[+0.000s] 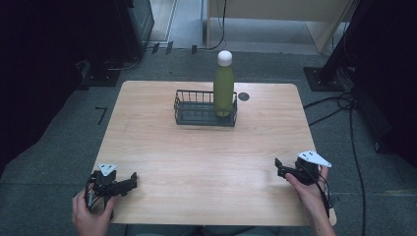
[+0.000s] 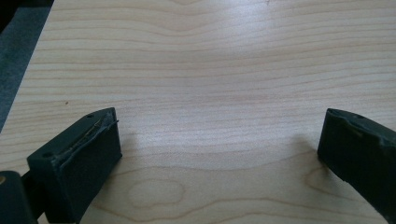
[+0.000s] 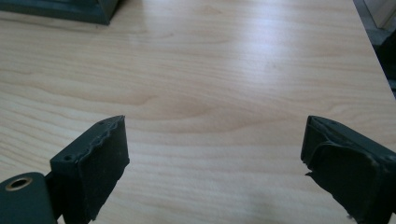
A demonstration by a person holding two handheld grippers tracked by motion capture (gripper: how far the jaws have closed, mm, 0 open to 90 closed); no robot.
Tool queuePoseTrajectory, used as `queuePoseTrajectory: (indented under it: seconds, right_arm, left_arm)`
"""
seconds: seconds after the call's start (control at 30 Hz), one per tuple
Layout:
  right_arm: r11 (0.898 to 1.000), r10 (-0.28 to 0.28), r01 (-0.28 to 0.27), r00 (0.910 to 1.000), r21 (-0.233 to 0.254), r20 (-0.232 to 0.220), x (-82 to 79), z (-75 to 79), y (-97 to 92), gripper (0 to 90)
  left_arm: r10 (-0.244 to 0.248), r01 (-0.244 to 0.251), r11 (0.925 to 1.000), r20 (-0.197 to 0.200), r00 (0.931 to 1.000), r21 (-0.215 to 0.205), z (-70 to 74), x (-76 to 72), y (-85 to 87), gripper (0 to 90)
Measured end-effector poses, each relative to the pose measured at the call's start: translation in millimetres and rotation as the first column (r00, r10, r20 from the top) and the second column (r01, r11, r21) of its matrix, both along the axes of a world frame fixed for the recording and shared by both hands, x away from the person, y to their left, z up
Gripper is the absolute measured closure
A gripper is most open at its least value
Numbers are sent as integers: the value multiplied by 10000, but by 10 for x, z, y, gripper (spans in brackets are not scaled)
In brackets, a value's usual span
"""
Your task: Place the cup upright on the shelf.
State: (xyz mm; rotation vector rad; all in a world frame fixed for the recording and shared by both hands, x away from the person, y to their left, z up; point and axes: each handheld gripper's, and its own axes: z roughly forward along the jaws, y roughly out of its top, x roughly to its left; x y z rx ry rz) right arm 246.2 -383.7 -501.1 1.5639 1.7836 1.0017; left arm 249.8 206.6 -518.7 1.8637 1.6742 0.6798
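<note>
Both your left tongs (image 1: 129,182) and right tongs (image 1: 280,167) rest apart and empty, at 7 and 5 o'clock on the worktop (image 1: 206,162). No step appears begun. Any grasp calls for reaching toward 12 o'clock, where the green bottle (image 1: 223,88) stands upright in the wire basket (image 1: 196,109).

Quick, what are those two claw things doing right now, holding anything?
Left gripper: open, holding nothing, over the bare table.
Right gripper: open, holding nothing, also over the table.

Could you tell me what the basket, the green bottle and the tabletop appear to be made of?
The basket looks like dark coated metal wire: thin open bars around a solid base band. The green bottle standing in it has a smooth matte body, likely painted metal or plastic, with a white cap; which one I cannot tell. The table shows pale wood grain with a soft sheen, either wood or a laminate.
</note>
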Motion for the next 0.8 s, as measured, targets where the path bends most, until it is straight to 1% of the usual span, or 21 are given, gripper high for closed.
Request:
queuePoseTrajectory:
  seconds: [0.1,0.2,0.37,0.43,0.47,0.57,0.6,0.67,0.77,0.8]
  right_arm:
    - [10000,-92,92,9999,-11,-73,-33,-38,-39,69]
    - [9997,-251,252,9994,4,-234,-100,-98,-107,69]
    - [9990,-426,421,9983,-142,-402,-184,-149,-180,68]
    - [9988,-444,435,9982,-228,-402,-200,-160,-197,68]
    - [9982,-540,527,9973,-270,-499,-236,-179,-223,68]
    - [9979,-586,569,9966,-309,-585,-271,-203,-245,68]
    - [9974,-651,627,9954,-365,-701,-304,-223,-262,67]
    - [9967,-738,711,9944,-380,-762,-333,-224,-275,65]
    - [9956,-802,756,9931,-560,-858,-374,-230,-291,59]
    - [9952,-837,784,9918,-579,-963,-386,-232,-293,59]
  left_arm:
    - [3,-3,10000,5,10000,-3,0,0,0,0]
    - [20,-20,10000,24,10000,-14,-2,1,-2,0]
    - [21,-21,10000,26,10000,-18,-2,1,-2,0]
    - [19,-19,10000,26,10000,-16,-2,1,-2,0]
    - [4,-4,10000,7,10000,-1,-1,0,0,0]
    - [1,-1,10000,3,10000,2,0,0,0,0]
    - [3,-3,10000,9,10000,-1,-1,0,0,0]
    - [3,-3,10000,8,10000,2,-1,0,0,0]
    - [3,-3,10000,9,10000,2,-1,0,0,0]
    - [-3,3,10000,-8,10000,1,1,0,0,0]
